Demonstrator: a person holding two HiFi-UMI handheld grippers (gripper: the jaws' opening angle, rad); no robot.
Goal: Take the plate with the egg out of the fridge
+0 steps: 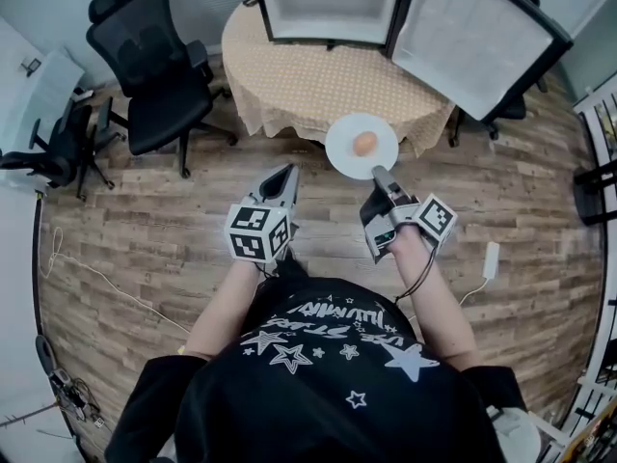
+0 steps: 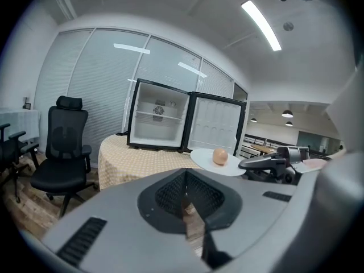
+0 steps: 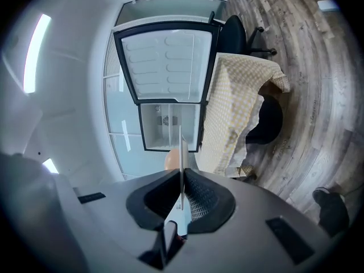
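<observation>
Presently, the room has a wood-plank floor, on which stands a round worktop under a yellow checked cloth, with a black office chair to its left and glazed walls with blinds behind. A small fridge stands on the worktop with its door swung fully open to the right; the left gripper view shows a white interior with one shelf. The white plate is outside the fridge, at the near edge of the worktop and towards the person. Whether it touches the cloth cannot be told. The right gripper is clamped on the plate's near rim. In the right gripper view the rim runs edge-on between the two jaws, which press on it from either side. The plate holds a single brown egg, lying near its centre and well clear of the gripped rim. The left gripper is just to the left of the plate and apart from it, over the floor. Its jaws are closed together with nothing between them.
</observation>
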